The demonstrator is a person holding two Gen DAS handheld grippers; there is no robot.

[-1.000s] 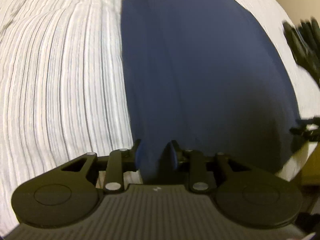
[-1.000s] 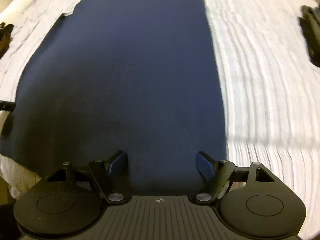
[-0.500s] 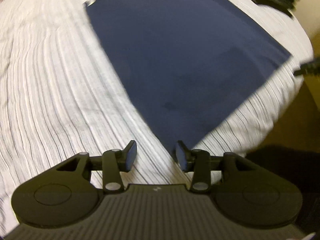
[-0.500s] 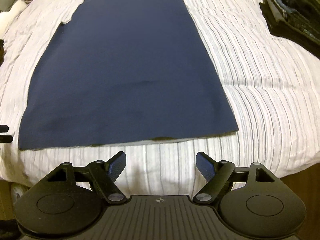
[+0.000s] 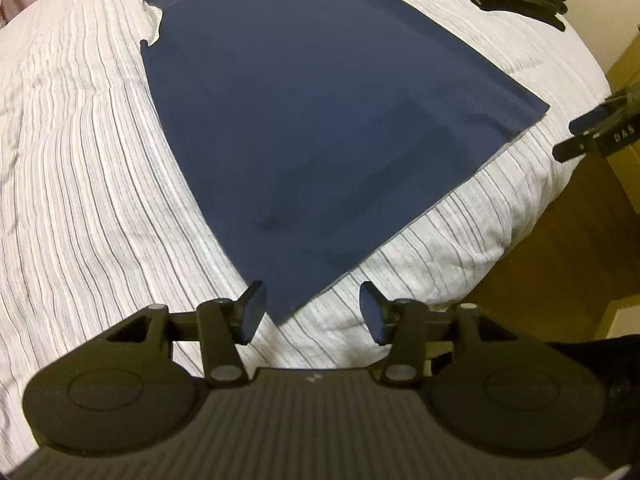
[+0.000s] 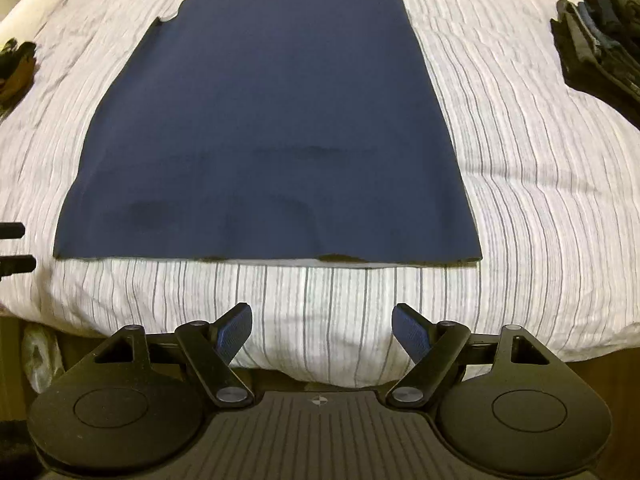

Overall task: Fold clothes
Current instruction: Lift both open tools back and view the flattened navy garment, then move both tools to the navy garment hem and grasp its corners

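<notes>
Over the near left part of the bed (image 6: pixel 520 200), the left gripper (image 5: pixel 312 312) hangs above the hem corner of the navy garment (image 6: pixel 272 128), its jaws opening with nothing pinched between them. The garment lies flat and spread along the middle of the striped cover, hem square to the near edge and just short of it. The right gripper (image 6: pixel 322 334) hovers over that near edge, jaws well apart and empty. A stack of dark folded clothes (image 6: pixel 596 52) sits by the bed's right edge.
</notes>
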